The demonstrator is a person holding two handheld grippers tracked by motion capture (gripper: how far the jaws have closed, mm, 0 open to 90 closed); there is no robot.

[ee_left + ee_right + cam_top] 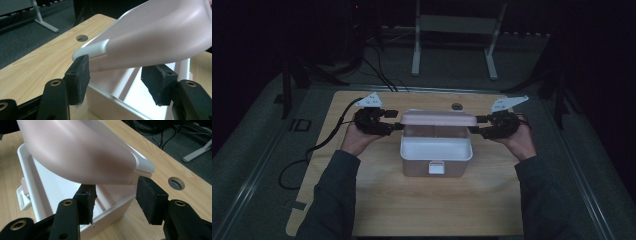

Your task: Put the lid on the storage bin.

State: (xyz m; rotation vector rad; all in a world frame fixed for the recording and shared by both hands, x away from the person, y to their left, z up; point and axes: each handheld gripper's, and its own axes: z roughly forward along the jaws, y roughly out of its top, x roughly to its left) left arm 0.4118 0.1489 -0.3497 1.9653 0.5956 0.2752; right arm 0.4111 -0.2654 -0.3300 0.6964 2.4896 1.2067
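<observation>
Overhead, a light wood-grain table [377, 210] with a round cable hole [456, 106] near its far edge stands on dark grey carpet, with the white legs of another desk [416, 47] and loose black cables [379, 70] behind it in a dim room. A pale pink plastic box [436, 155] with a white latch [436, 168] on its near side sits mid-table, its pale pink hinged lid [438, 119] raised. The left gripper [393, 121] and right gripper [480, 126], each held in a hand, meet the lid's two ends. The high view is too dark and small to judge the jaws — the gripper views are plainer. In the left gripper view the pads [77, 77] stand well apart, either side of the lid's white-rimmed edge [91, 49], which rests on or just above one pad; contact cannot be told. The right gripper view shows the same wide gap under the opposite rim [143, 165], plus the box's white interior [50, 182].
</observation>
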